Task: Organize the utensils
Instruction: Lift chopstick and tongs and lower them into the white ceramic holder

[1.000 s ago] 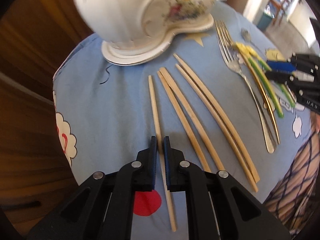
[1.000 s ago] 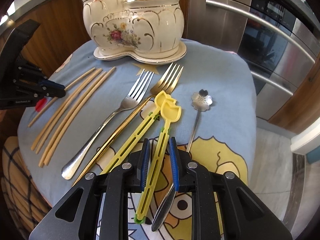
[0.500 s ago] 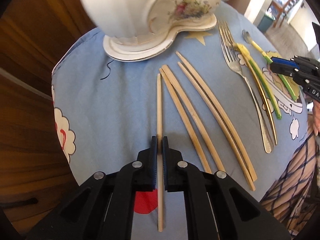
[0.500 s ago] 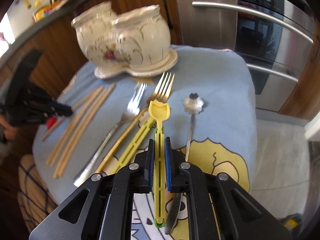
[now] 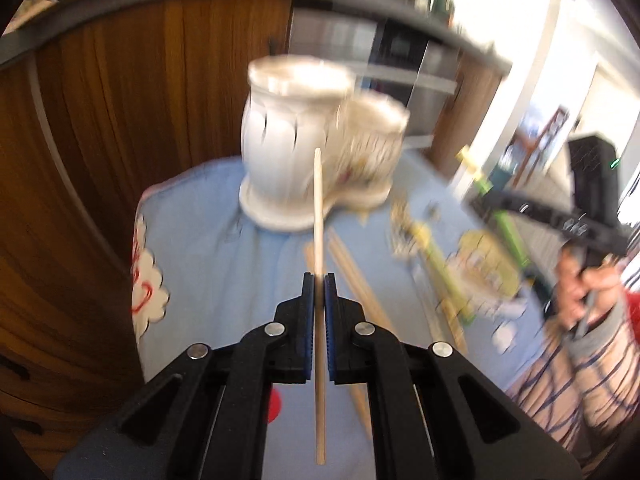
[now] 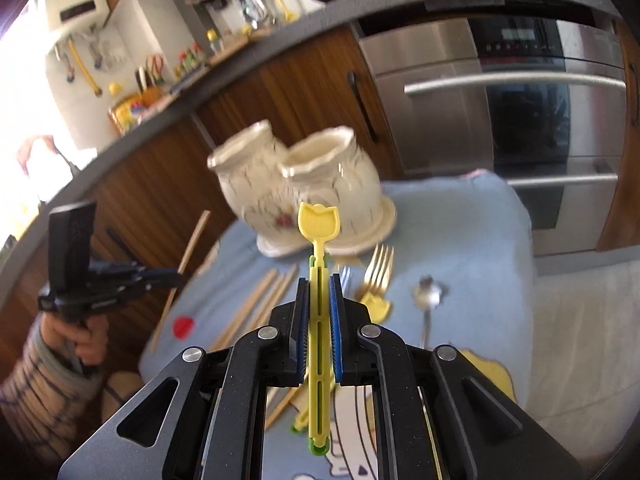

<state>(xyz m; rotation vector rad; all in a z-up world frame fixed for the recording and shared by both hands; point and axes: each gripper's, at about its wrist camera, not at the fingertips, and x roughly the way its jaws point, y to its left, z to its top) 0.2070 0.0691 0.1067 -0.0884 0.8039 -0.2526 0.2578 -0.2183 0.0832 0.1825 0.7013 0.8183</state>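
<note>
My left gripper (image 5: 319,280) is shut on a wooden chopstick (image 5: 318,216), lifted off the blue cloth with its tip in front of the white two-pot ceramic holder (image 5: 316,140). My right gripper (image 6: 319,280) is shut on a yellow tulip-topped plastic utensil (image 6: 319,224), raised above the cloth and pointing at the holder (image 6: 304,188). Several chopsticks (image 6: 260,300) still lie on the cloth. The left gripper (image 6: 168,276) with its chopstick shows at the left of the right wrist view; the right gripper (image 5: 480,200) shows blurred in the left wrist view.
On the blue cloth (image 6: 460,248) lie a gold fork (image 6: 378,268), a silver fork, a flower-bowl spoon (image 6: 427,296) and a second yellow utensil (image 6: 376,304). Wooden cabinets (image 5: 120,120) and a steel oven (image 6: 520,120) stand behind. A person's hands and striped sleeves hold the grippers.
Both grippers have risen and tilted up, each lifting its piece off the cloth. The holder, close at the top of the view before, now sits ahead with its rims showing.
</note>
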